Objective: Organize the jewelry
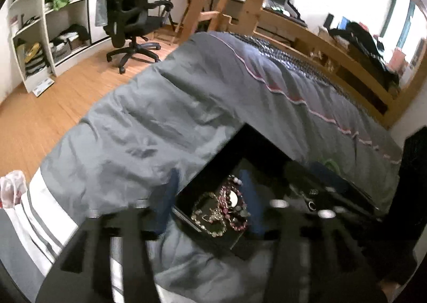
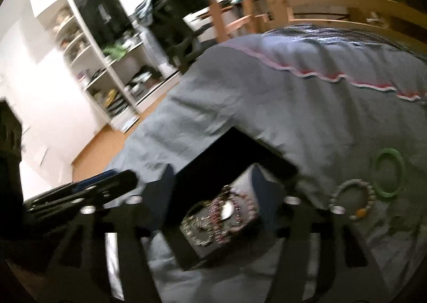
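Observation:
A black jewelry box [image 1: 213,169] lies open on the grey bedspread [image 1: 165,105]. It holds a tangle of pink and silver bead necklaces [image 1: 226,205], also in the right wrist view [image 2: 221,219]. My left gripper [image 1: 210,199] is open, its blue fingers on either side of the necklaces. My right gripper [image 2: 213,193] is open over the same box [image 2: 213,153]. A green bangle [image 2: 388,173] and a pale bead bracelet [image 2: 352,199] lie on the bedspread [image 2: 267,94] right of the box. Both views are blurred.
A wooden bed frame [image 1: 307,33] runs along the far side. An office chair [image 1: 130,14] and white shelves [image 1: 48,25] stand on the wooden floor at the left. The left gripper's body [image 2: 80,191] shows at the left of the right wrist view.

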The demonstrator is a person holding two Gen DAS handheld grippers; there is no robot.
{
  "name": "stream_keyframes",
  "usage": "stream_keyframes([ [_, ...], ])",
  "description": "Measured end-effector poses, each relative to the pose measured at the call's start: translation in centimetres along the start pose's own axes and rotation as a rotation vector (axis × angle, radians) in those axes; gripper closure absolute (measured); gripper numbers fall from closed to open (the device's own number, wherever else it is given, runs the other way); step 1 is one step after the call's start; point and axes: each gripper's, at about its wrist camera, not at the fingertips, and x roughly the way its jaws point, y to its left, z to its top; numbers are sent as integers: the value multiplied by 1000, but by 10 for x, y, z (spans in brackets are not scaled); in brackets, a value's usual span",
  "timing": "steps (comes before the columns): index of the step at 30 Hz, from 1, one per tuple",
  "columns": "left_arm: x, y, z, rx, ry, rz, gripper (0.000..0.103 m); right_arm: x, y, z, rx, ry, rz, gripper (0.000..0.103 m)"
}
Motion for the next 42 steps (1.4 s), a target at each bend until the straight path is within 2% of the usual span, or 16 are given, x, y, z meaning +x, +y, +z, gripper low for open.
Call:
stream_keyframes([
  [1,-1,3,1,-16,-6,-6,36,-10,-8,3,36,-46,-21,9],
  [2,-2,4,2,-21,-14,0,33,-18,-15,5,51,-75,-40,8],
  [4,-6,2,2,-15,-39,26,18,-34,-28,11,58,-113,-123,6],
  [8,-12,-8,1,19,-89,24,6,-66,-53,15,53,-175,-282,4],
  [10,-15,-14,-2,29,-133,-49,6,-81,-67,17,47,-189,-340,4],
  [15,-2,-34,-13,51,-100,-191,6,-116,-97,9,-15,-188,-461,4],
  [20,13,-62,-30,108,-82,-269,6,-131,-126,-6,-17,-178,-481,4],
  [23,26,-89,-46,203,-52,-324,6,-126,-140,-7,3,-170,-439,4],
  [25,34,-107,-57,274,-35,-347,7,-117,-150,-11,2,-126,-392,15],
  [26,40,-117,-64,308,-21,-366,7,-111,-151,-13,-8,-94,-397,36],
  [27,46,-124,-69,329,-10,-388,14,-105,-155,-15,-15,-56,-397,50],
  [28,54,-133,-75,350,13,-406,26,-98,-159,-19,-11,-25,-375,55],
  [30,72,-148,-86,383,74,-434,40,-86,-166,-25,-8,30,-338,66],
  [35,107,-169,-101,427,119,-430,43,-55,-173,-37,-56,144,-356,67],
  [37,115,-171,-100,418,124,-452,55,-49,-176,-38,-47,161,-375,73],
  [42,128,-168,-92,370,83,-426,55,-34,-173,-44,-65,197,-379,73],
])
